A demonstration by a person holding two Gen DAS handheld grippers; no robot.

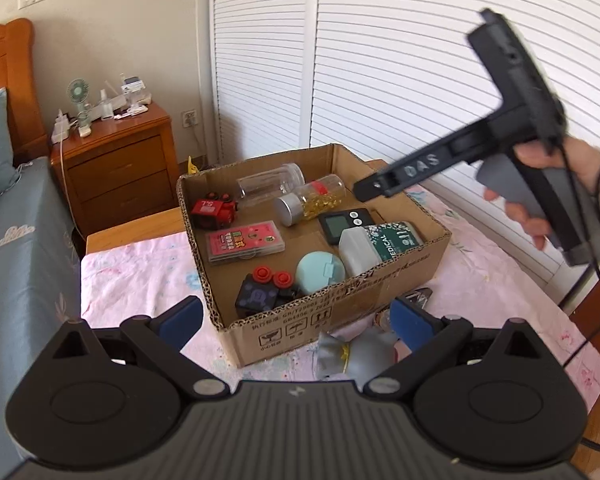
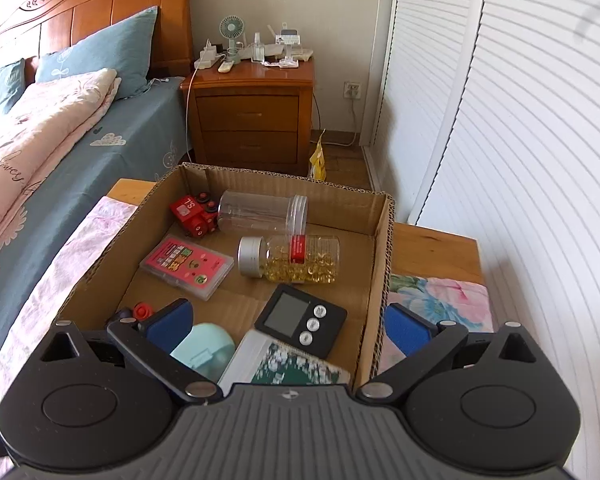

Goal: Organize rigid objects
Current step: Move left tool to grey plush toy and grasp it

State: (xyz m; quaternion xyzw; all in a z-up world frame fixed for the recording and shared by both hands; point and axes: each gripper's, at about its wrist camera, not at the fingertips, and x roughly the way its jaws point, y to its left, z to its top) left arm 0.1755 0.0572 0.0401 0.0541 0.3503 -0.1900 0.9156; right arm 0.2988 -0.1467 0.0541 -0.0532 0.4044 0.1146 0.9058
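Your open-topped brown cardboard box (image 2: 382, 248) sits on the pink floral cloth over the wooden tabletop (image 2: 432, 248), and it is already well filled. Along its far wall lie the red toy truck (image 2: 192, 214) and the clear empty plastic jar (image 2: 262, 213) on its side, with the silver-capped bottle of yellow capsules (image 2: 290, 258) just in front. The pink flat card case (image 2: 186, 266) lies toward the box's left wall, and the black digital timer (image 2: 300, 316) sits right of the middle. At the near wall are the mint round case (image 1: 320, 272), the white-and-green medical bottle (image 1: 376, 242) and the black cube with red buttons (image 1: 262, 292).

Both tools are released and empty — your left gripper (image 1: 296, 320) hangs with jaws spread wide over the box's near wall, and your right gripper (image 2: 288, 320) has jaws wide apart above the box's near right corner, nothing between them.

What remains looks small: outside the box, by its near right corner, lies a crumpled grey-and-silver item (image 1: 356, 354) — possibly foil packaging, the view is too poor to say. If it is rigid, it goes in next.
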